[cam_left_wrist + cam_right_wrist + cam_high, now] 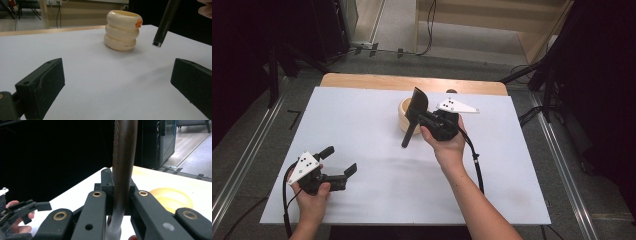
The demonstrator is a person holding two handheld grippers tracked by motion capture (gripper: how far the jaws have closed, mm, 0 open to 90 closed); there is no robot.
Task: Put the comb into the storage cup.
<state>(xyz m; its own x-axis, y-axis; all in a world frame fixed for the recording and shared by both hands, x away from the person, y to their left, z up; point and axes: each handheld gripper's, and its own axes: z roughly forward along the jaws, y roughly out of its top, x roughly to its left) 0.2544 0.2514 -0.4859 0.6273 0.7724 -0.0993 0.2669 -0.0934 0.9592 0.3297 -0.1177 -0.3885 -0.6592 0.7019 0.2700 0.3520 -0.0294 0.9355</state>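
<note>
Nearest me, my left hand (312,197) rests low on the white table cover (362,140), holding my left gripper (341,161) with its jaws spread wide apart and nothing between them. Through the left gripper view those two black jaws stand at either edge with bare white surface between, and the gripper sits close above the cover.

Further in and to the right, my right hand (447,145) holds my right gripper (416,118) lifted off the table. Its jaws are clamped on a dark spatula (413,116), gripped partway along its handle. The spatula is tilted: its broad flat blade points up and away from me, and the handle end hangs down toward me, clear of the cover. In the right gripper view the handle (123,170) runs straight up between the closed jaws. In the left gripper view the handle's tip (158,43) hovers above the table, just right of the bowl.

Beyond the spatula stands a cream ribbed bowl (403,114), upright on the cover, with a small orange mark (138,23) near its rim. The blade stands in front of the bowl's right side; I cannot tell whether they touch.

Farthest off, the wooden table edge (362,80) shows past the cover
</note>
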